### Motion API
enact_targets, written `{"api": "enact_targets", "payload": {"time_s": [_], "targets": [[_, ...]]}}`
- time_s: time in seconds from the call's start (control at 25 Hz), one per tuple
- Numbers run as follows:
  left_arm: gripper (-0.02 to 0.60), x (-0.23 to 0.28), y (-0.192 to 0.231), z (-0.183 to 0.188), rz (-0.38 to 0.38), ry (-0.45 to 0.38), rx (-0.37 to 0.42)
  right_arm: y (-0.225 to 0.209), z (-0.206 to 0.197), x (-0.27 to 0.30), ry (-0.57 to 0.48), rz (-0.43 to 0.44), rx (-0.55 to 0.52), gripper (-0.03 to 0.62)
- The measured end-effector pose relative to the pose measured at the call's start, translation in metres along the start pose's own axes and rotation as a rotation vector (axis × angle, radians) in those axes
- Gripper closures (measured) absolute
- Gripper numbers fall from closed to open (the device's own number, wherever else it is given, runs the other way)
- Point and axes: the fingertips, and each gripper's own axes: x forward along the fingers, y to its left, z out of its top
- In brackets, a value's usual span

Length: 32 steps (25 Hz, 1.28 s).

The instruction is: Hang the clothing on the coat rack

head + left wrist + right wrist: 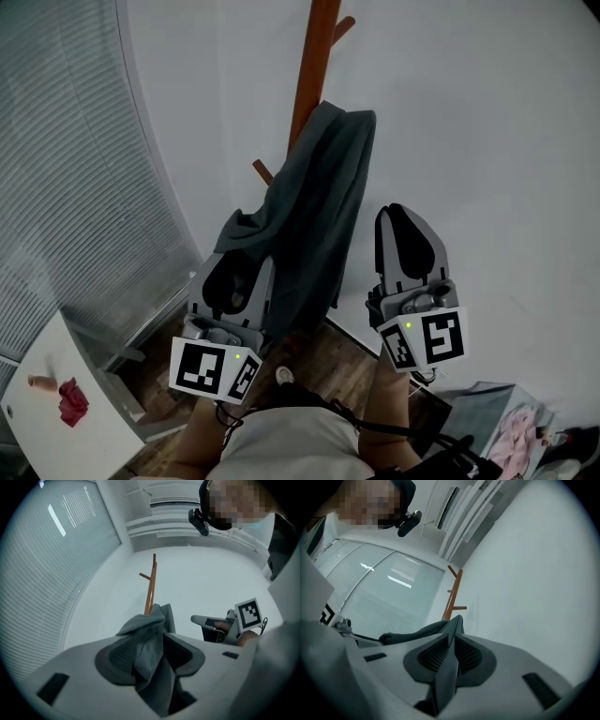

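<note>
A dark grey garment (323,197) is draped against the orange-brown wooden coat rack (312,66), its top edge up by the pole. My left gripper (239,272) is shut on a bunched lower-left part of the cloth, which fills the gap between its jaws in the left gripper view (151,651). My right gripper (405,234) is to the right of the garment. In the right gripper view a thin fold of grey cloth (446,667) is pinched between its shut jaws and stretches left. The rack's pole and pegs (453,595) rise behind.
A white wall stands behind the rack, with slatted blinds (75,169) to the left. A white table (103,441) at lower left carries a red item (72,401). A container with pink things (520,431) sits at lower right. Wooden floor (328,361) shows below.
</note>
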Motion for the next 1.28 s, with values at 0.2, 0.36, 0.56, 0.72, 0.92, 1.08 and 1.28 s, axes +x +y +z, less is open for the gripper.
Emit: {"api": "enact_targets", "payload": {"time_s": [0.2,0.36,0.56,0.72,0.92,1.08,1.28], "targets": [[0.41,-0.011,0.001,-0.004,0.015,0.012,-0.009,0.009,0.001,-0.003,0.005,0.011,0.0,0.554],[0.41,-0.018,0.001,0.001,0.022,-0.002,-0.011,0.017,0.003,-0.005,0.014,0.022,-0.008,0.554],[0.442,-0.023,0.0,0.0,0.0,0.028,0.007,0.03,0.002,-0.004,0.03,0.036,-0.023,0.554],[0.557,-0.023,-0.002,0.004,-0.003,0.029,0.036,0.038,0.002,-0.002,0.045,0.053,-0.045,0.556],[0.569,-0.022,-0.006,0.011,-0.026,0.001,-0.029,0.042,-0.001,-0.001,0.06,0.067,-0.047,0.56],[0.569,-0.02,-0.005,0.01,-0.019,0.012,-0.014,0.041,0.001,-0.002,0.057,0.052,-0.07,0.572],[0.569,-0.018,-0.002,0.011,-0.015,0.014,0.013,0.038,-0.002,0.001,0.064,0.051,-0.06,0.574]]}}
